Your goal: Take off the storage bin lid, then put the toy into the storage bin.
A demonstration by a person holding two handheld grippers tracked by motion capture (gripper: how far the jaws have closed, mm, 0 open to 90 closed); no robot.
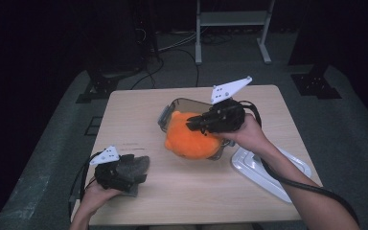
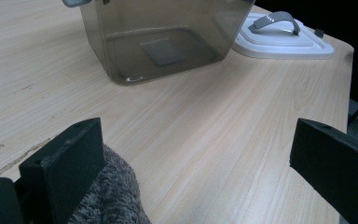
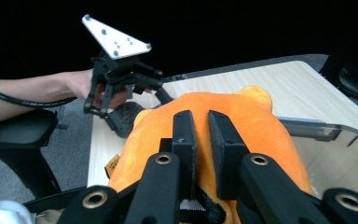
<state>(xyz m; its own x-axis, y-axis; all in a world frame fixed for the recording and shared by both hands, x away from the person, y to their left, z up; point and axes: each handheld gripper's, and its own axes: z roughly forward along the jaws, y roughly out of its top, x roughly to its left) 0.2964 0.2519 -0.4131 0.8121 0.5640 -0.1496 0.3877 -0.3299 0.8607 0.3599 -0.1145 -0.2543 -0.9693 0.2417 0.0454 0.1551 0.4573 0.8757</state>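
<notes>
- Right tongs, nearest the lens in the right gripper view, are closed, pinching a fold of the orange plush toy.
- That toy sits partly in the clear smoky container near the middle of the worktop, its bulk bulging over the near rim.
- Left tongs stand wide open, gripping nothing; a grey plush toy lies against one jaw, at the worktop's front left corner.
- The person's left hand holds that gripper low over the grey toy.
- A white lid with a grey handle rests on the worktop just beside the container, at the right edge.
</notes>
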